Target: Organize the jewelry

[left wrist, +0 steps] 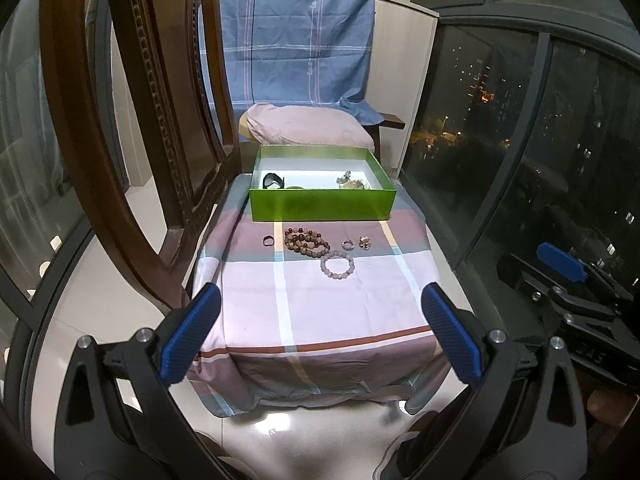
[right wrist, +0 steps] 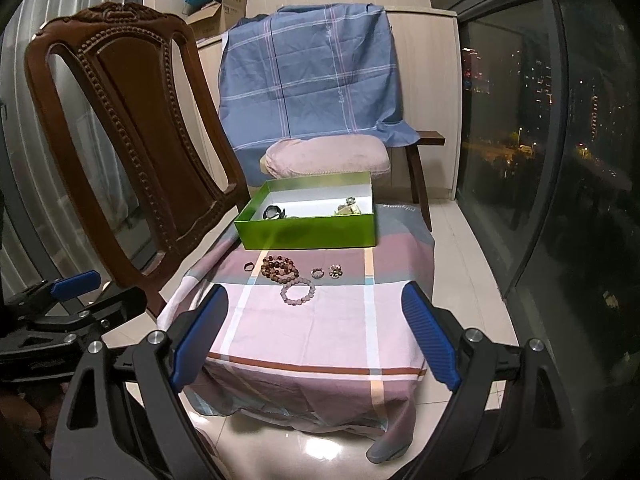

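The job looks partly done, with more left than finished. The green box [left wrist: 323, 203] sits at the far end of the cloth-covered table [left wrist: 248, 312], and it already holds a black band-like piece [left wrist: 273, 181] at its left side and a small pale cluster of jewelry [left wrist: 351, 181] at its right; what exactly that cluster is made of is too small to tell. Five pieces remain out on the cloth just in front of the box: a small dark ring [left wrist: 268, 241] at the left, a brown beaded strand [left wrist: 306, 241] coiled beside it, a pale pink bead bracelet [left wrist: 337, 265] nearest the near edge and just touching or nearly touching the brown coil, then a small silver ring [left wrist: 348, 245] and a little ornate piece [left wrist: 364, 243] to the right. The left gripper [left wrist: 320, 332] hangs back over the table's near edge with its fingers spread wide and nothing between them; the right gripper [right wrist: 316, 336] is likewise wide apart and empty, well short of the jewelry. Judging by this, each loose piece has yet to go into the box.
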`<state>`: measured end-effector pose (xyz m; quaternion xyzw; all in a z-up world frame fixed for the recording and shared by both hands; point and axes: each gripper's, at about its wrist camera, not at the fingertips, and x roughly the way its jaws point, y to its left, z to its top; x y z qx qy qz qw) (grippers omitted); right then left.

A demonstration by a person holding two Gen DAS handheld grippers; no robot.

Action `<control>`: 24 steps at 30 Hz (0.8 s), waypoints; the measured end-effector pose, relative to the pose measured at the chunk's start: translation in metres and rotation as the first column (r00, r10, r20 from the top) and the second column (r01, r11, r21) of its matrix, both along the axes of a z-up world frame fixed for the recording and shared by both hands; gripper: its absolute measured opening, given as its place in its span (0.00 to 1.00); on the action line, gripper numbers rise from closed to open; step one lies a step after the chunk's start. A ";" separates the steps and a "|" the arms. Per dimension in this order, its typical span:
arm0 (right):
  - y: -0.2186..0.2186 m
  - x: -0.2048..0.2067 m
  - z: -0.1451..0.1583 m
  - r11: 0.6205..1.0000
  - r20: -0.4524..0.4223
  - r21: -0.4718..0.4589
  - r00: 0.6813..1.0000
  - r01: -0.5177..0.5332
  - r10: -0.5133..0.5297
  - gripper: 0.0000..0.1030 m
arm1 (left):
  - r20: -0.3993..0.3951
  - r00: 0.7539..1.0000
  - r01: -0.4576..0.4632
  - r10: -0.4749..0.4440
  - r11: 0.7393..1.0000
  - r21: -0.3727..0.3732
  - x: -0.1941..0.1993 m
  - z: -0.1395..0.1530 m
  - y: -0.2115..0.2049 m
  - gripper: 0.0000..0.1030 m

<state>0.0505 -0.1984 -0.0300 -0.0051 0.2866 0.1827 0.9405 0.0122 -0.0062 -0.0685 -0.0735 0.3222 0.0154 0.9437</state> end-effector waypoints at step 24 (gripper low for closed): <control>0.111 0.194 -0.172 0.970 -0.336 -0.232 0.942 -0.069 -0.014 0.08 | -0.115 0.992 -0.056 0.053 0.998 -0.022 0.129 -0.051 0.064 0.95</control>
